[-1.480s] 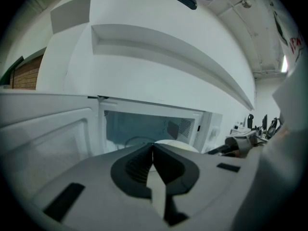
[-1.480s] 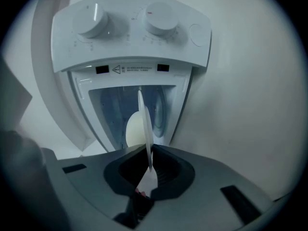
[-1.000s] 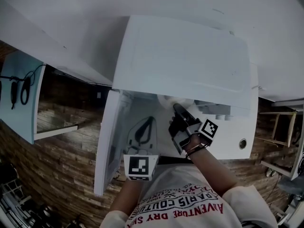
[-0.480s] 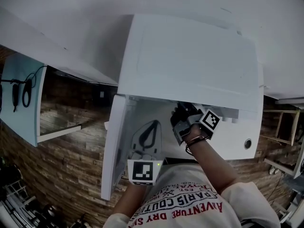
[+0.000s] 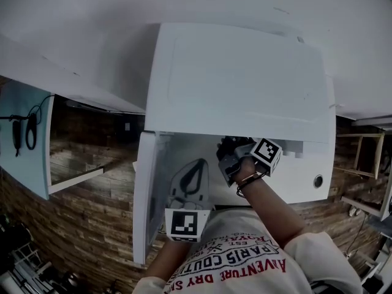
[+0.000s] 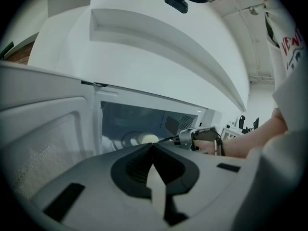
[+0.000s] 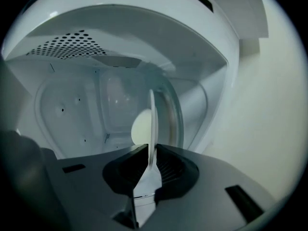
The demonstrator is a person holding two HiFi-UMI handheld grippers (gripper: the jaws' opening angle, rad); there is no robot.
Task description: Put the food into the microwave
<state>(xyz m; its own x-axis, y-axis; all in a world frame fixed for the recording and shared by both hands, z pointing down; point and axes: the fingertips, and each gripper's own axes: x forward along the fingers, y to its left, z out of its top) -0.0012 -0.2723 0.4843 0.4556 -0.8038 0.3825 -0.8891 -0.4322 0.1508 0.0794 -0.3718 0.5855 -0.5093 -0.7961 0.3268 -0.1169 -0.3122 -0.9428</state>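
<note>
Starting nearest the person, the left gripper (image 6: 153,146) hangs just in front of the open microwave (image 5: 239,78), tilted a little downward. Its fingers (image 6: 207,177) are pressed together at the tips with nothing between them. In the head view it sits low and left of centre (image 5: 196,167), beside the inner face of the door (image 5: 146,195), which is swung out to the left.

Next, the right gripper (image 5: 225,148) reaches past the door opening into the cavity (image 7: 72,114), with the person's wrist just outside. The left gripper view catches it from the side (image 6: 169,139), pointing at the things inside. Its fingers (image 7: 211,177) are nearly closed on the thin white rim of a plate (image 7: 152,121). That rim stands between the tips and appears to touch both pads. These fingers have just been easing apart, but the rim fills the narrow gap.

Further in, the plate lies inside the microwave over a glass tray (image 7: 178,117), whose clear edge curves round behind it. The food (image 7: 140,128), a pale rounded piece, rests on the plate, left of the rim as the right gripper view shows it. From the left gripper it appears as a pale lump (image 6: 149,138) deep in the cavity.

Behind that is the white back wall, with a patch of vent holes (image 7: 67,44) at upper left.
</note>
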